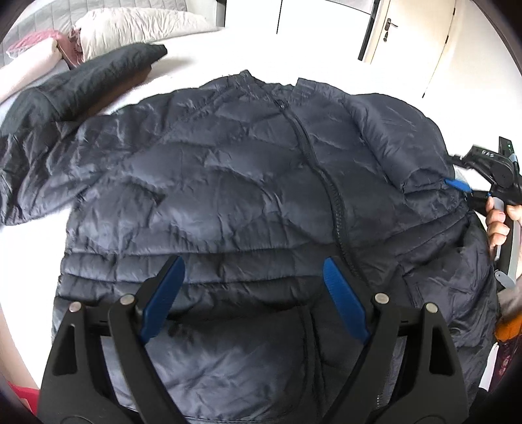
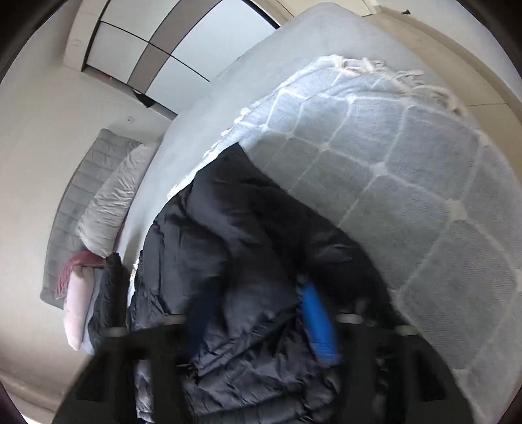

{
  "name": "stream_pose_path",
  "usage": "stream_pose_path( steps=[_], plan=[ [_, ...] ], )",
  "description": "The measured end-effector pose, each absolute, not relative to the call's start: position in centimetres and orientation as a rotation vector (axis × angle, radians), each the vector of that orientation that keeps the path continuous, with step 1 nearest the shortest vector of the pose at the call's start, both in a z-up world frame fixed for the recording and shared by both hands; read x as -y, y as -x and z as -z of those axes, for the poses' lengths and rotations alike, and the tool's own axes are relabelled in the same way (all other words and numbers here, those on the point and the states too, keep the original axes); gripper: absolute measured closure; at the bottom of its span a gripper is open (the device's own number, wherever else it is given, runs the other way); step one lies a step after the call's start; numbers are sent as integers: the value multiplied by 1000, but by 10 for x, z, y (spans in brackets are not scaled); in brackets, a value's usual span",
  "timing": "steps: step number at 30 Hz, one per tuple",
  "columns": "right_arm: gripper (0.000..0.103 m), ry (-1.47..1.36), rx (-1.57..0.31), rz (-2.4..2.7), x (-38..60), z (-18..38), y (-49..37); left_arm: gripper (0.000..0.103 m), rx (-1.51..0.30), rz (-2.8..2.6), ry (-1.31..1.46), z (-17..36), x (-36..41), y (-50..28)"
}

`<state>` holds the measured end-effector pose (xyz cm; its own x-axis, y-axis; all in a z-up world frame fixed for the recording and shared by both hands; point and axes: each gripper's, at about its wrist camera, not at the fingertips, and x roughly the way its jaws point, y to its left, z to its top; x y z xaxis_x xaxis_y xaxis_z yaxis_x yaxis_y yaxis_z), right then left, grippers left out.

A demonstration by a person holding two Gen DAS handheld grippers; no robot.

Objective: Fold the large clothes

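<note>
A dark navy quilted jacket [image 1: 248, 182] lies front up on the white bed [image 1: 261, 55], zipper closed, its left sleeve [image 1: 65, 91] stretched toward the pillows. My left gripper [image 1: 251, 264] hovers open above the jacket's lower part, holding nothing. My right gripper [image 1: 463, 187] is at the jacket's right edge, its blue fingers pinching the sleeve fabric. In the right wrist view the jacket [image 2: 235, 261] bunches between the blue fingers [image 2: 316, 323] of the right gripper [image 2: 257, 313].
Pillows [image 1: 137, 29] and a pink cloth [image 1: 36, 40] lie at the bed's head. A grey checked blanket with white fringe [image 2: 407, 169] lies beside the jacket. A door [image 1: 407, 36] and a wardrobe [image 2: 156, 42] stand beyond the bed.
</note>
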<state>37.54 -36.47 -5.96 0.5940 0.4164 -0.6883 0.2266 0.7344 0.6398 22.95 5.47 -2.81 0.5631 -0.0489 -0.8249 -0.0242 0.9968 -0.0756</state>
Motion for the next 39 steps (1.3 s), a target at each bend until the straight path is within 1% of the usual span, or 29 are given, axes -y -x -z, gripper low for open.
stream_pose_path(
  steps=[1, 2, 3, 5, 9, 10, 12, 13, 14, 15, 16, 17, 20, 24, 27, 30, 33, 34, 35, 36, 37, 38, 39],
  plan=[
    [80, -759, -935, -139, 358, 58, -374, 16, -963, 11, 86, 27, -56, -230],
    [88, -750, -905, -162, 350, 51, -372, 16, -956, 9, 97, 26, -59, -232],
    [90, -724, -872, -184, 340, 42, -369, 16, -953, 8, 115, 26, -62, -233],
    [92, -676, -842, -225, 320, 26, -366, 16, -952, 17, 174, 27, -70, -236],
    [91, -665, -828, -414, 270, 1, -372, 16, -936, 29, 273, 27, -85, -238],
    [89, -661, -836, -471, 258, -3, -374, 16, -928, 30, 287, 26, -89, -238],
    [87, -653, -878, -630, 228, -9, -378, 16, -915, 28, 308, 26, -95, -239],
    [83, -660, -892, -677, 221, -12, -378, 16, -907, 27, 321, 25, -101, -238],
    [68, -665, -896, -709, 217, -14, -377, 16, -903, 29, 330, 25, -104, -238],
    [48, -668, -890, -730, 219, -16, -376, 16, -899, 34, 341, 25, -109, -237],
    [41, -664, -874, -728, 224, -18, -374, 16, -894, 41, 351, 25, -113, -238],
    [39, -652, -857, -707, 233, -19, -373, 16, -889, 50, 366, 24, -117, -240],
    [39, -656, -836, -594, 273, -17, -377, 16, -885, 71, 450, 26, -132, -248],
    [39, -639, -857, -352, 336, -5, -393, 16, -895, 131, 624, 36, -147, -271],
    [39, -590, -884, -171, 371, 9, -411, 16, -923, 97, 648, 47, -149, -294],
    [39, -573, -924, -106, 386, 27, -428, 18, -955, 48, 611, 57, -142, -318],
    [40, -538, -972, -110, 373, 47, -449, 34, -954, 6, 535, 56, -128, -334],
    [40, -530, -976, -125, 369, 50, -453, 48, -949, 8, 518, 55, -124, -339],
    [45, -520, -976, -152, 360, 52, -458, 70, -948, 23, 510, 55, -120, -343],
    [63, -493, -975, -175, 350, 54, -463, 82, -952, 48, 506, 56, -117, -349],
    [77, -435, -982, -185, 338, 56, -469, 91, -957, 81, 494, 57, -111, -355],
    [94, -357, -984, -169, 327, 55, -470, 91, -950, 89, 473, 57, -106, -358],
    [96, -267, -972, -121, 318, 55, -471, 91, -930, 100, 444, 56, -101, -360]
  ],
)
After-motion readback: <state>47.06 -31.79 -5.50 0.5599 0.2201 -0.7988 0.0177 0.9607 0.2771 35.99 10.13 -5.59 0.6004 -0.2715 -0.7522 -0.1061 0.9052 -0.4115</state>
